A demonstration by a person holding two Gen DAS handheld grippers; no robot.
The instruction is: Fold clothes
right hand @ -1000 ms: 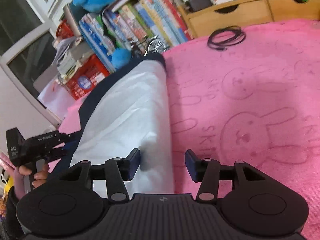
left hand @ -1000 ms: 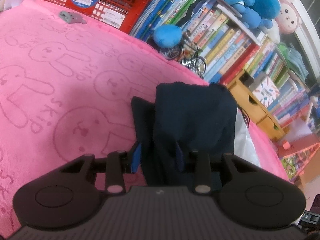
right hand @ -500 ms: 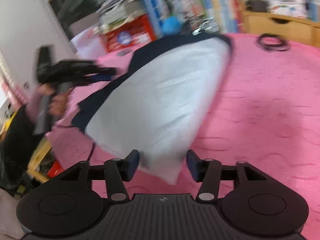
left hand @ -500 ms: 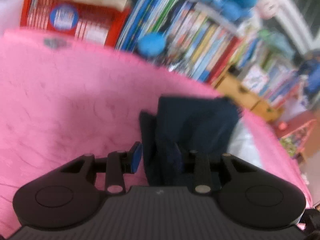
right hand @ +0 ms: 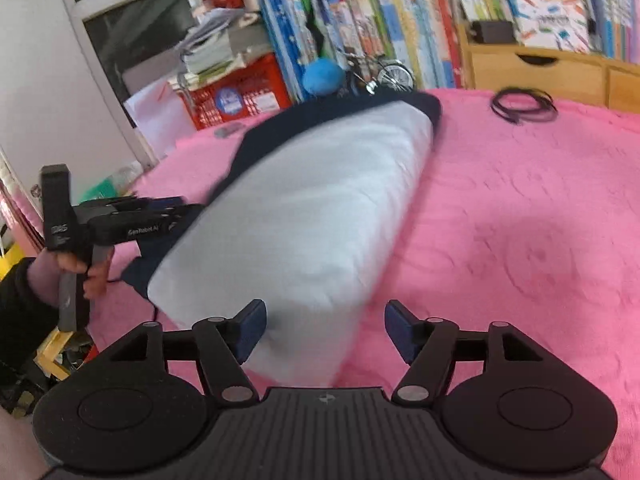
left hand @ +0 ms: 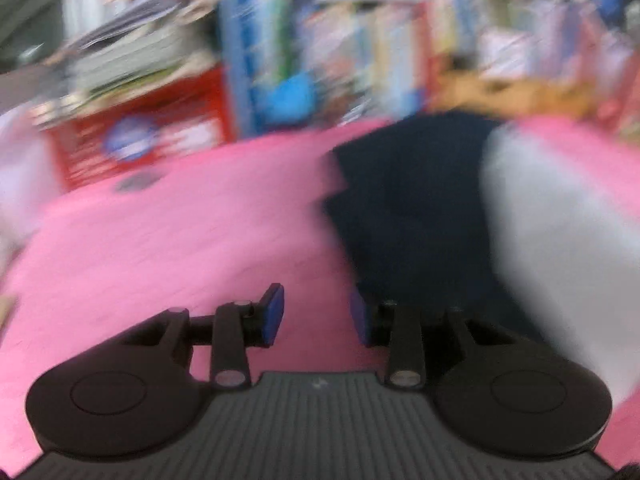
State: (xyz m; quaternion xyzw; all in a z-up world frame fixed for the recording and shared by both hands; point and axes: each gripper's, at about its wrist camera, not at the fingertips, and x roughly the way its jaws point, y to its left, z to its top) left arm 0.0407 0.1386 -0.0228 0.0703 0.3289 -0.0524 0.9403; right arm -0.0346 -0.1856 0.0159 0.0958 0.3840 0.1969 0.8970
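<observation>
Your right gripper (right hand: 325, 330) has its jaws opening, and the white end of the garment (right hand: 304, 216) lies between the pads, not pinched. You are letting that end rest on the pink blanket (right hand: 520, 240).

Your left gripper (left hand: 316, 318) has its jaws a little apart with only pink blanket between them. That view is blurry, and the dark part of the garment sits just to the right of the jaws, low in the frame.

The garment lies across the middle of the blanket, white side up, dark blue under it. I think 1 fold is done.
</observation>
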